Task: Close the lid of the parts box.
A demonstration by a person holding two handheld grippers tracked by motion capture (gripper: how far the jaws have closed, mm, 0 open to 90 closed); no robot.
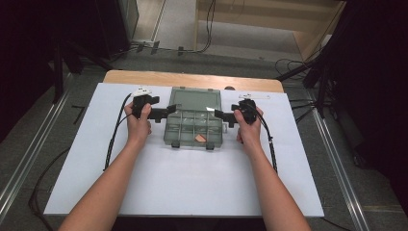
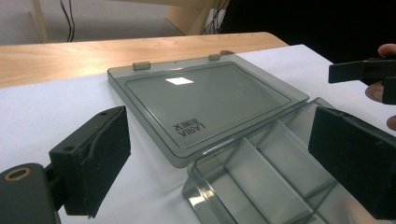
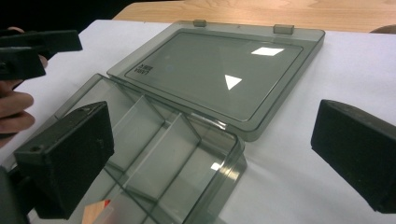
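The left gripper [image 1: 169, 111] sits at the left edge of a smoky clear compartment box [image 1: 194, 127], jaws spread wide with nothing between them; in its own view they straddle the box's near corner. The right gripper [image 1: 219, 115] mirrors it at the box's right edge, jaws just as wide and empty. The box lies open in the middle of the white sheet [image 1: 183, 178] on the wooden table [image 1: 192, 79], its lid [image 1: 195, 99] flat behind the tray. A small orange piece [image 1: 198, 138] rests in a front compartment
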